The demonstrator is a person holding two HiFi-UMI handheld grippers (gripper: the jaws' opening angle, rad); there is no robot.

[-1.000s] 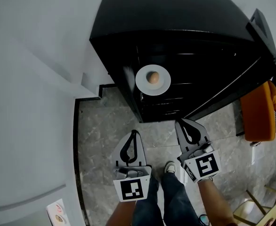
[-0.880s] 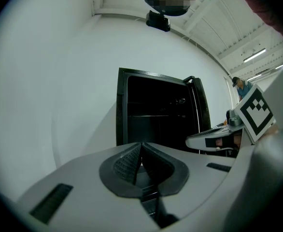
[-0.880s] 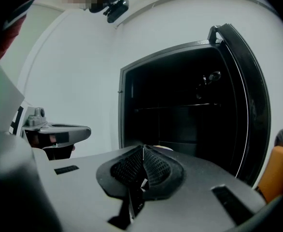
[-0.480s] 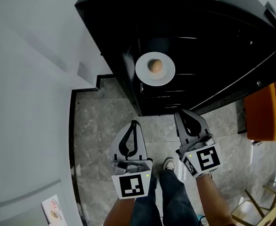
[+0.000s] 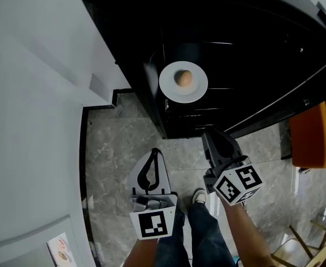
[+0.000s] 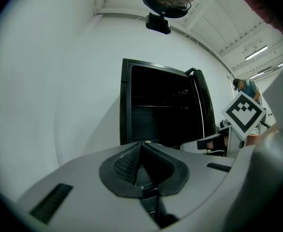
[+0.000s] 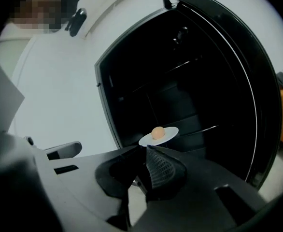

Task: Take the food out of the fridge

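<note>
A black fridge (image 5: 235, 38) stands open in front of me. On a dark shelf inside sits a white plate (image 5: 199, 91) with one round tan piece of food (image 5: 183, 78) on it. The right gripper view shows the plate (image 7: 169, 134) and the food (image 7: 157, 132) just beyond the jaws. My right gripper (image 5: 207, 133) is shut and empty, its tip near the fridge's lower front edge, below the plate. Also shut and empty, my left gripper (image 5: 156, 151) hangs over the floor, further back from the fridge. In the left gripper view the fridge (image 6: 161, 110) shows straight ahead.
The open fridge door (image 7: 250, 81) swings out on the right. An orange chair (image 5: 310, 135) stands beyond it. A white wall (image 5: 35, 65) runs along the left. Grey tiled floor (image 5: 118, 143) lies below, with my legs and a shoe (image 5: 199, 196).
The right gripper has turned and edged closer to the fridge's lower edge. The left gripper has drifted slightly back. Both stayed shut; plate and food have not moved.
</note>
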